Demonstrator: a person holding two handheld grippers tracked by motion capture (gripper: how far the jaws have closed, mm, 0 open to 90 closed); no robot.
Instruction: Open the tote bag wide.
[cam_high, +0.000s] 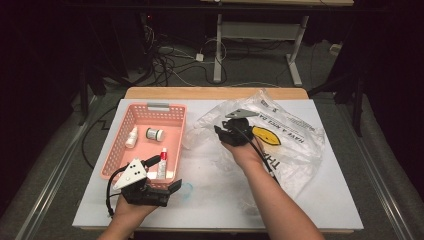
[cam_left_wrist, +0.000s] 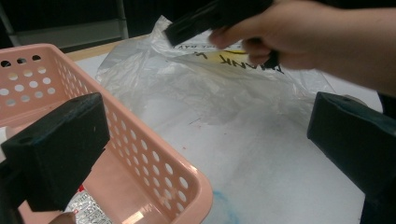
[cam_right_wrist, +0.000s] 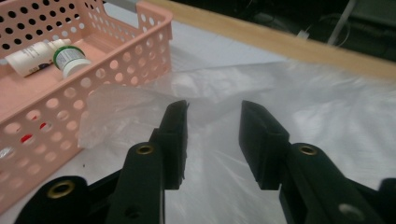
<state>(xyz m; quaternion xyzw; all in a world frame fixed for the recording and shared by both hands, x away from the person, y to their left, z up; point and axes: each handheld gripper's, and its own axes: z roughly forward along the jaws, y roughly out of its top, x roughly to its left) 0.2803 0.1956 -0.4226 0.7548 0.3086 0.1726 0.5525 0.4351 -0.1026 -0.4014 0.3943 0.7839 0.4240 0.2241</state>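
Observation:
A pink perforated basket (cam_high: 120, 131) sits at the left of the table. It holds a white dropper bottle (cam_high: 132, 137), a small jar with a green ring (cam_high: 154, 134) and a tube with a red cap (cam_high: 162, 164). My left gripper (cam_high: 164, 173) is open at the basket's near right corner, one jaw over the basket (cam_left_wrist: 154, 158) and the other over the table. A crumpled clear plastic bag (cam_high: 285, 137) with black print lies at the right. My right gripper (cam_high: 224, 131) hovers above the bag's left part (cam_right_wrist: 303, 107), open with nothing between its jaws (cam_right_wrist: 214, 116).
A white sheet (cam_high: 215, 200) covers the table, with a wooden edge (cam_high: 215, 93) at the far side. A faint blue stain (cam_left_wrist: 229, 205) marks the sheet near the basket's corner. Cables and desk legs lie on the floor beyond.

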